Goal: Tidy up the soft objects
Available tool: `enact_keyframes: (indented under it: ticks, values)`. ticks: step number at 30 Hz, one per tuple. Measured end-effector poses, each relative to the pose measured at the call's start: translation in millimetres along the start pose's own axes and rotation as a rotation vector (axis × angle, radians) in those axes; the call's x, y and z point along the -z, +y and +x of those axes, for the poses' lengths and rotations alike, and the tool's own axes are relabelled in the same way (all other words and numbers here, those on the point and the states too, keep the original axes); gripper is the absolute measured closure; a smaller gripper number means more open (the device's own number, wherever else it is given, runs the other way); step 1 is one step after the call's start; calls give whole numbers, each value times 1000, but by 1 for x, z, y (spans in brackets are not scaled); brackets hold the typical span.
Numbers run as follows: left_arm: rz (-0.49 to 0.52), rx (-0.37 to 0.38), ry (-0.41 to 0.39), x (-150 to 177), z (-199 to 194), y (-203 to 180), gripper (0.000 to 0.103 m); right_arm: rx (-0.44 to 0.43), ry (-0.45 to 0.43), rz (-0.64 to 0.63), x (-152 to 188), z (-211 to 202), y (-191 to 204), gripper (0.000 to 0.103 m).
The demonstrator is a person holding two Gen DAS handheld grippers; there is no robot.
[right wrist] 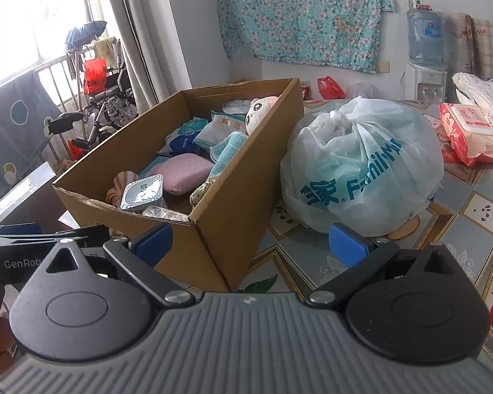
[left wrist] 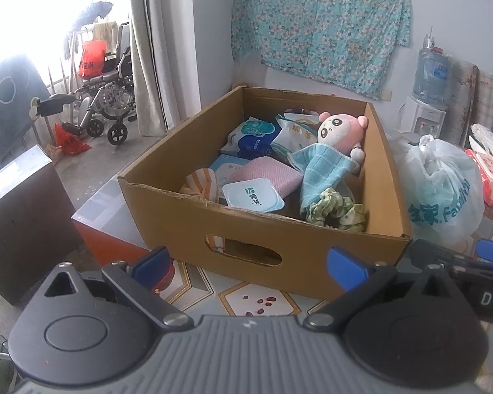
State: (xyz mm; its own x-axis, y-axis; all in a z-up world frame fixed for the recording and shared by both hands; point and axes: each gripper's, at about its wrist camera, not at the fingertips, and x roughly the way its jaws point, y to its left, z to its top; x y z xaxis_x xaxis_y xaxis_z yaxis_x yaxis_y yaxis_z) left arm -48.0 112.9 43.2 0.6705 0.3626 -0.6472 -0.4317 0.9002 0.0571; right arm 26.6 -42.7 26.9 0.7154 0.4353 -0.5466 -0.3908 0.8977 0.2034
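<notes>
A cardboard box [left wrist: 246, 226] [right wrist: 220, 229] stands on the patterned table. Inside lie a pink plush doll [left wrist: 340, 128] [right wrist: 258, 111], a blue towel [left wrist: 322, 170] [right wrist: 225, 154], a pink sponge pad [left wrist: 266, 175] [right wrist: 185, 172], a green scrunchie [left wrist: 337, 211], a striped cloth [left wrist: 202, 184], tissue packs [left wrist: 253, 134] and a sealed white cup [left wrist: 253, 195] [right wrist: 143, 193]. My left gripper [left wrist: 248, 264] is open, empty, in front of the box's near wall. My right gripper [right wrist: 249, 241] is open, empty, at the box's near right corner.
A tied white plastic bag [right wrist: 361, 164] [left wrist: 443, 184] sits right of the box. Wet-wipe packs [right wrist: 470, 134] lie at the far right. A dark cabinet [left wrist: 23, 216] and an orange box [left wrist: 108, 229] stand left of the table. A wheelchair [left wrist: 105, 98] and a water dispenser [right wrist: 424, 52] stand behind.
</notes>
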Motion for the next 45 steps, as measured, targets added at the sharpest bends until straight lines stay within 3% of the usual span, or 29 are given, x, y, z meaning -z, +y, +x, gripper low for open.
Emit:
enact_keyframes:
  ticks: [45]
  values:
    - [-37,-6,45,3,11,12,1,12,53,-50,-3,12,12,1]
